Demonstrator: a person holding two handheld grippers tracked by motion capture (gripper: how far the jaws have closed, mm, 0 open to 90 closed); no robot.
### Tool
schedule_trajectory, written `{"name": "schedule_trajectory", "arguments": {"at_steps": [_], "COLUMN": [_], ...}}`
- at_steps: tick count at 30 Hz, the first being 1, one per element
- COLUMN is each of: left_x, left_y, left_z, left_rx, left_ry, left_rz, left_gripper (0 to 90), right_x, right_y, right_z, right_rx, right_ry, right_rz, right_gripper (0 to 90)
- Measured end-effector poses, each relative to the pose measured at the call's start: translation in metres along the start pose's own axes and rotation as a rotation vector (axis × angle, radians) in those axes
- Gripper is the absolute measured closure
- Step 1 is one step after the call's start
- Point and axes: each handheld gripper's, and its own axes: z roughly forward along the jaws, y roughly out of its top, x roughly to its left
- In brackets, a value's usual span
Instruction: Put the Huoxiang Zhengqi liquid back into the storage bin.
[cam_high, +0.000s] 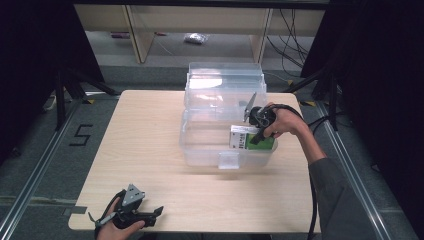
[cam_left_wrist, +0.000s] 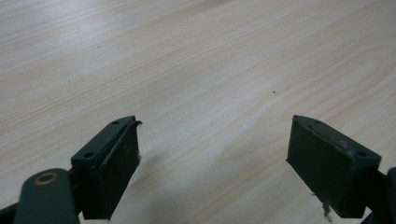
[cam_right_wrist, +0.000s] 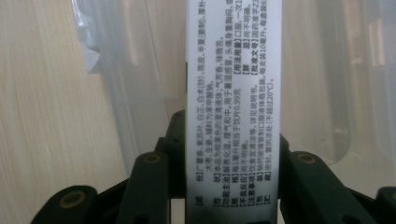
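A green and white carton (cam_high: 245, 138) hangs inside the clear plastic bin (cam_high: 200, 150) at its right end. My right gripper (cam_high: 259, 134) is shut on the carton. In the right gripper view the carton's white printed side (cam_right_wrist: 233, 93) runs straight up between the two black jaws, with the bin wall (cam_right_wrist: 130, 93) behind it. My left gripper (cam_high: 150, 216) rests at the table's near left edge, held by a hand. In the left gripper view it (cam_left_wrist: 212, 154) is open, with only bare wood between its pads (cam_left_wrist: 116, 168).
The bin's clear lid (cam_high: 225, 80) stands open behind it toward the table's far edge. The light wooden table (cam_high: 145, 145) ends just below my left gripper. Shelving legs and cables lie on the floor beyond the table.
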Motion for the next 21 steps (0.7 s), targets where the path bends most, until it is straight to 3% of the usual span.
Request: {"name": "schedule_trajectory", "arguments": {"at_steps": [10,12,13,14,18,21], "left_x": [0.000,0.001,0.001,0.001,0.000,0.000], "left_y": [0.000,0.000,0.000,0.001,0.000,0.000], "left_z": [0.001,0.000,-0.001,-0.001,0.000,0.001], "left_rx": [-0.005,-0.002,0.005,0.010,-0.003,-0.008], "left_ry": [0.027,0.003,0.002,0.000,0.002,0.019], "left_rz": [-0.008,0.006,0.002,0.005,-0.002,-0.008], "left_gripper": [16.2,16.2,16.2,16.2,16.2,16.2], "right_x": [-0.002,-0.002,0.000,-0.002,-0.002,-0.001], "right_y": [-0.004,-0.004,-0.004,-0.005,-0.006,-0.006], "right_z": [0.009,0.011,0.013,0.015,0.023,0.025], "right_rx": [0.002,0.008,0.005,0.014,0.008,0.014], "right_ry": [0.005,0.005,0.021,0.003,0.033,0.024], "right_rz": [0.006,-0.006,0.011,-0.005,0.006,0.008], "right_gripper": [64.7,64.6,64.6,64.5,64.4,64.2]}}
